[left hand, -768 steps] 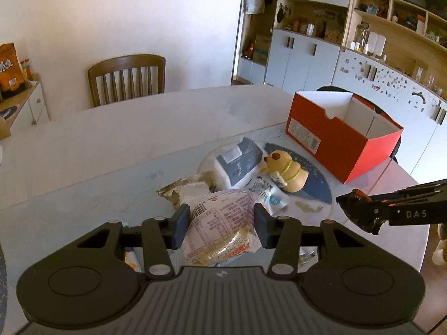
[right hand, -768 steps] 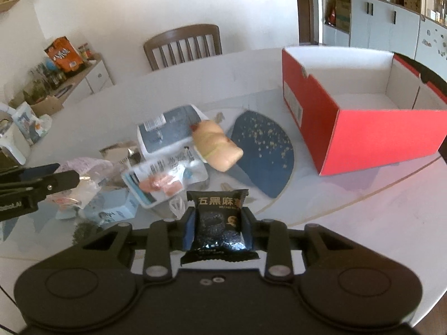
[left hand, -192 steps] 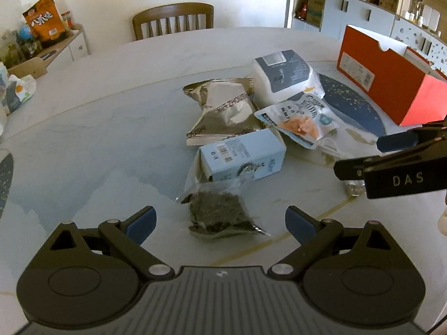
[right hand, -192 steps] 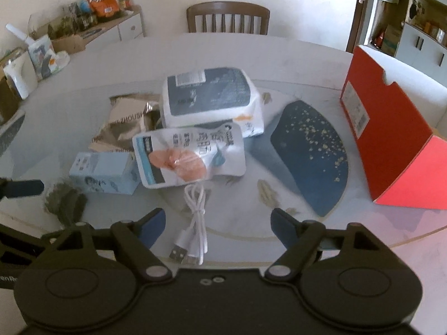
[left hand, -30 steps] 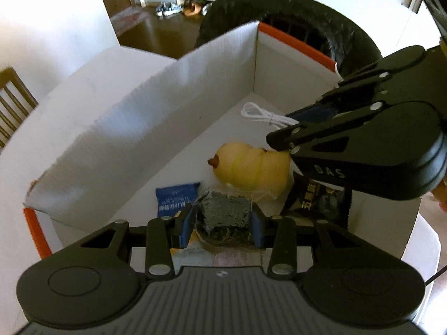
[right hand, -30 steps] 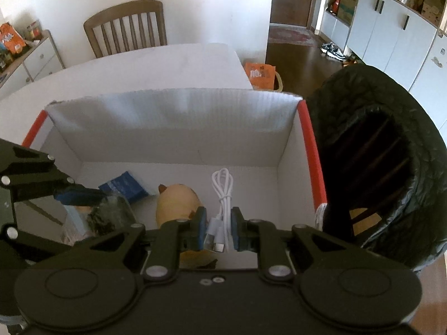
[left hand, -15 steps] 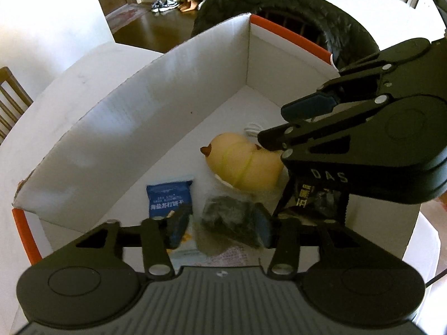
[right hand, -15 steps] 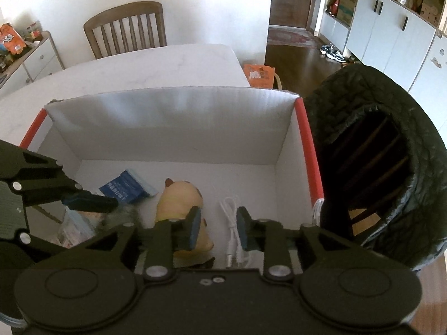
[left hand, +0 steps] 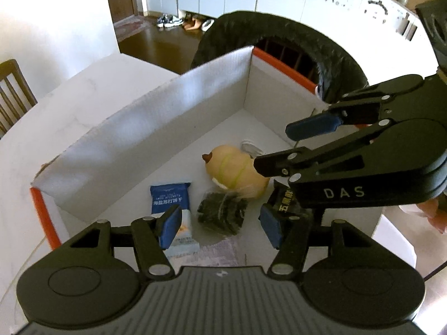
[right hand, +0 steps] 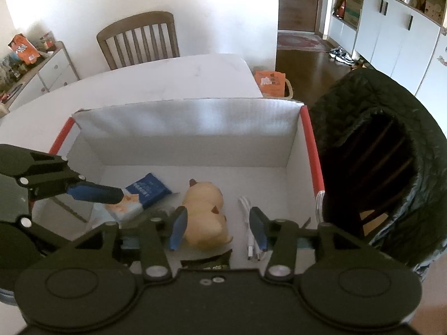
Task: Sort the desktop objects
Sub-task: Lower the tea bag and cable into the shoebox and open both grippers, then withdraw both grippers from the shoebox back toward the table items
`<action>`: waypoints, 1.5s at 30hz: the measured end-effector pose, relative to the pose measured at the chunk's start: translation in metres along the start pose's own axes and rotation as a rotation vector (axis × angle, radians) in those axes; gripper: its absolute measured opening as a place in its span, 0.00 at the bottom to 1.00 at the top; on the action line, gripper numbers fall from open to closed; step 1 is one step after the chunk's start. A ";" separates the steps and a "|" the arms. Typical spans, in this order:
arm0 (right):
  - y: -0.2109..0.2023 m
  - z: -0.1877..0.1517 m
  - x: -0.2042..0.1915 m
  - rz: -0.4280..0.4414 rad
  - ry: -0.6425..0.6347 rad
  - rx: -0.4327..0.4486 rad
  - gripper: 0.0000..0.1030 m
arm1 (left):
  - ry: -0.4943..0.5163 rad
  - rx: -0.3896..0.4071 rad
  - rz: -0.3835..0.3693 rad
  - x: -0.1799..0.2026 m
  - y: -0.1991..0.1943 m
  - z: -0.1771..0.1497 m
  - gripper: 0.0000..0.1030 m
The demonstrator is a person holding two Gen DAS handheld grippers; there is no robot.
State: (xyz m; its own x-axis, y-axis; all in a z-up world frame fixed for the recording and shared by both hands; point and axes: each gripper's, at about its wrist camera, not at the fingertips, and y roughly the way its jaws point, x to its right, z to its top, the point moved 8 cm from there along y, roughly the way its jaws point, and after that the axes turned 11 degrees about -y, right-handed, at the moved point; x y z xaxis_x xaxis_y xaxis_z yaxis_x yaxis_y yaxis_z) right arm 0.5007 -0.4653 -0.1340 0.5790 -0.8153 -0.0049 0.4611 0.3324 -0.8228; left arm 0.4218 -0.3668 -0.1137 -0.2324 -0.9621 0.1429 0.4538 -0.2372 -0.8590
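**Dropping items into the red box**

Lying on the floor of the red box (left hand: 39, 203): dark snack bag (left hand: 222, 212) at lower centre, white cable (right hand: 252, 223) lower right, beige toy (left hand: 237, 171) between them, blue packet (left hand: 169, 195) to its left. Left gripper (left hand: 220, 229) jaws just opened, bag loose between them, untouched. Right gripper (right hand: 218, 230) jaws just opened, released, cable free beside the right finger. Wooden chair (right hand: 138, 39) upper left.

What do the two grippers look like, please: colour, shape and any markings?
Both are matte black plastic. The left gripper and the right gripper each have two round discs on a ribbed body, thin link arms with silver rivets, and blue finger pads. The right one carries white letters "DAS" on its side.
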 end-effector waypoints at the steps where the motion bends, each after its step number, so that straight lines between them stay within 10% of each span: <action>1: -0.003 0.000 -0.001 0.004 0.000 0.003 0.47 | -0.006 0.009 -0.004 0.000 -0.004 -0.001 0.59; 20: -0.064 0.003 -0.032 0.073 0.010 0.128 0.54 | -0.053 0.187 -0.057 0.002 -0.080 -0.025 0.59; 45: -0.103 -0.009 -0.097 0.037 0.029 0.236 0.93 | -0.109 0.334 -0.083 -0.036 -0.157 -0.083 0.82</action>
State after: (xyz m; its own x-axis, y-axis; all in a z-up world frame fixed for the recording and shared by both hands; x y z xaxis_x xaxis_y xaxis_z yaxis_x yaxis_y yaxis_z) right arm 0.3911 -0.4240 -0.0539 0.5805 -0.8126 -0.0520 0.5859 0.4612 -0.6663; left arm 0.2871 -0.2840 -0.0252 -0.1948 -0.9422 0.2725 0.6973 -0.3284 -0.6371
